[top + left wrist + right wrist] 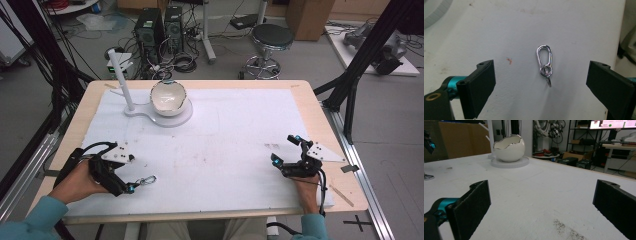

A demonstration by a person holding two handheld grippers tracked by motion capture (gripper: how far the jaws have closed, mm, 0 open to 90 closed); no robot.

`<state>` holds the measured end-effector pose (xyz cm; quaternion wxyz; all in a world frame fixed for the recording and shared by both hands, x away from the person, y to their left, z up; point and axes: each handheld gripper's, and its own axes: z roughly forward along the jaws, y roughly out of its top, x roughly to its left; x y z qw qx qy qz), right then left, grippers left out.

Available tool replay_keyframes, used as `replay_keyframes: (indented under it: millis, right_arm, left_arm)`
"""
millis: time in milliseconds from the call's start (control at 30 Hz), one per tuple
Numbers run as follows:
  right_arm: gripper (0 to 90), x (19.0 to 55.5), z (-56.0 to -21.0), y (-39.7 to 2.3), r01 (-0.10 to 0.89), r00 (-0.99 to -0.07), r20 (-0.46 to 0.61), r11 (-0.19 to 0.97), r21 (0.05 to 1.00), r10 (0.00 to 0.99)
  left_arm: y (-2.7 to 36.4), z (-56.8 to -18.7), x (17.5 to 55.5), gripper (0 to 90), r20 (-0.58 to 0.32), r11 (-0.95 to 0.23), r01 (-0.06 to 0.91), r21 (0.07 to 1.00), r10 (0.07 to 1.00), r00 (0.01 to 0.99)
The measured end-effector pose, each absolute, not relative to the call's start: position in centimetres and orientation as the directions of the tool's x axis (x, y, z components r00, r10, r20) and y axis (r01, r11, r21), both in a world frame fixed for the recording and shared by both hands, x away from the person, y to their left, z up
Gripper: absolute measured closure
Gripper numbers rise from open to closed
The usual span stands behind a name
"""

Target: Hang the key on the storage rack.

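- The small shiny silver metal carabiner clip, with 2 little split rings hooked through its lower end, lies flat on the white foam sheet covering the table, near the front left corner; from above it sits just beyond the tips of the left gripper.
- In the left gripper view the clip lies between the 2 black jaws, nearer the right one, with bare sheet on both sides. The jaws stand wide apart and touch nothing.
- The right gripper rests at the far right of the sheet, well apart from the clip, its jaws spread wide and empty.
- I would judge the clip light, stiff and hard, not fragile, but smooth and thin, so likely to slide or skid on the sheet if nudged from 1 side.
- The rings hang loose and will probably swing and rattle once lifted; gripping them would leave the clip dangling.
- Best hold, to my eye: across the 2 long sides of the oval body, mid-length, pads low against the sheet.
- The white egg-shaped ceramic bowl on its round white stand is far off at the back.
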<state>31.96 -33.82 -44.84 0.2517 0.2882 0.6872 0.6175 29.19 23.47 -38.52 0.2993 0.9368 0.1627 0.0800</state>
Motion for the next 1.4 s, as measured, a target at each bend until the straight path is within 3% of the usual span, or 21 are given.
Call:
replay_keyframes:
  millis: [367, 1033, 1400]
  right_arm:
    - [0.6, 31.9, -44.8, -33.8, 0.091, -0.708, 0.015, 0.071, 0.993, 0.706]
    - [0.6, 31.9, -44.8, -33.8, 0.09, -0.707, 0.014, 0.071, 0.993, 0.707]
    - [0.6, 31.9, -44.8, -33.8, 0.092, -0.707, 0.015, 0.071, 0.993, 0.707]
  left_arm:
    - [22.8, -39.6, 29.6, 18.7, 0.023, -0.808, 0.278, 0.519, 0.338, 0.941]
    - [22.2, -40.4, 30.0, 51.9, -0.019, -0.836, 0.31, 0.453, 0.338, 0.941]
    - [22.1, -40.4, 30.0, 64.4, -0.036, -0.832, 0.334, 0.444, 0.356, 0.934]
